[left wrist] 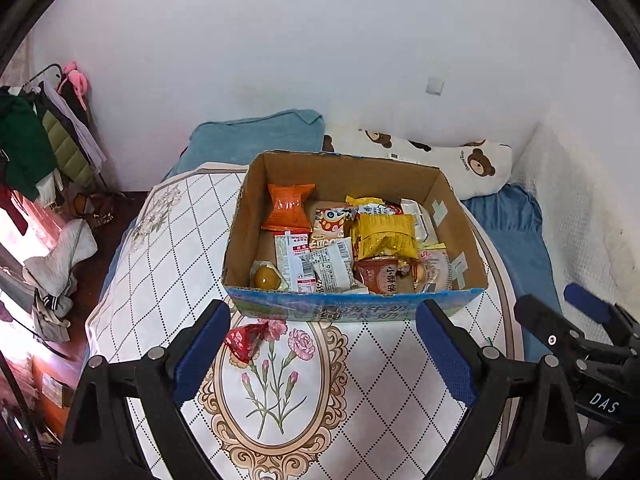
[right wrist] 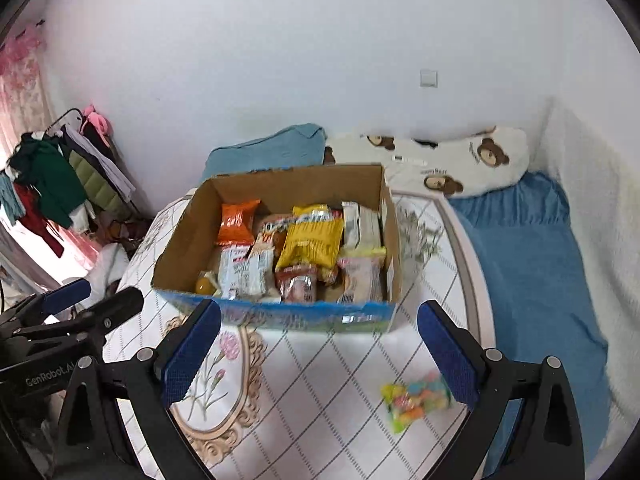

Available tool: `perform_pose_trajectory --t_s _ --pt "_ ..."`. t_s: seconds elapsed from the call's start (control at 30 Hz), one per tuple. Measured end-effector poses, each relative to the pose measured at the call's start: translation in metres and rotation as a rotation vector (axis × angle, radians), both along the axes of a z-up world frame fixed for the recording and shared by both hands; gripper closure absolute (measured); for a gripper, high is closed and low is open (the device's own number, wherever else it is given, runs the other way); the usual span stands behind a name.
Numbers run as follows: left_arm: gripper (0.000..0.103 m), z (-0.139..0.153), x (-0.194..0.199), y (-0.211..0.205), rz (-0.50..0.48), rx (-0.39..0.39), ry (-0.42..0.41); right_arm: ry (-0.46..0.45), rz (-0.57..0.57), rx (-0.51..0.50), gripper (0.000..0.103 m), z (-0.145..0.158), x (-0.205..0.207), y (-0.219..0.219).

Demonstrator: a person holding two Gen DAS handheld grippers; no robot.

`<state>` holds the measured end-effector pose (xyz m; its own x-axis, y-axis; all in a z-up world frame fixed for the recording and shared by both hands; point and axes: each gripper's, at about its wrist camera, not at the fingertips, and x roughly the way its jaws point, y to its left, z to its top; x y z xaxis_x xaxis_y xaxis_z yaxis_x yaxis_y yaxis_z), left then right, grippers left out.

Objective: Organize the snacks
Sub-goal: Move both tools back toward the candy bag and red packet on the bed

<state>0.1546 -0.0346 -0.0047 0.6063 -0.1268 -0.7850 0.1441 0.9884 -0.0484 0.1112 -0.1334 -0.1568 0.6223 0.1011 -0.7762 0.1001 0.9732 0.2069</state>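
Observation:
A cardboard box (left wrist: 456,216) with a blue front stands on a round table with a floral cloth (left wrist: 160,248); it holds several snack packets, among them an orange one (left wrist: 289,207) and a yellow one (left wrist: 385,235). It also shows in the right wrist view (right wrist: 184,236). A red wrapped snack (left wrist: 245,339) lies on the cloth in front of the box, just inside my left gripper's left finger. A clear bag of coloured candies (right wrist: 414,400) lies on the cloth by my right gripper's right finger. My left gripper (left wrist: 324,354) and right gripper (right wrist: 320,354) are both open and empty, short of the box.
A bed with a blue sheet (right wrist: 528,264), a bear-print pillow (right wrist: 460,160) and a folded blue towel (left wrist: 256,136) lies behind and right of the table. A clothes rack (left wrist: 44,140) stands at the left. The white wall is close behind.

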Motion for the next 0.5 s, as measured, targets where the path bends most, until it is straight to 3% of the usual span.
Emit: perform_pose_trajectory --t_s 0.2,0.3,0.5 --pt "0.008 -0.04 -0.001 -0.01 0.003 0.005 0.101 0.111 -0.106 0.081 0.002 -0.045 -0.013 -0.045" --pt "0.008 -0.072 0.0 -0.02 -0.001 0.032 0.169 0.214 -0.167 0.124 0.002 -0.091 -0.014 -0.075" --pt "0.008 -0.138 0.005 -0.032 0.028 0.068 0.333 0.423 -0.332 0.385 0.002 -0.199 -0.02 -0.132"
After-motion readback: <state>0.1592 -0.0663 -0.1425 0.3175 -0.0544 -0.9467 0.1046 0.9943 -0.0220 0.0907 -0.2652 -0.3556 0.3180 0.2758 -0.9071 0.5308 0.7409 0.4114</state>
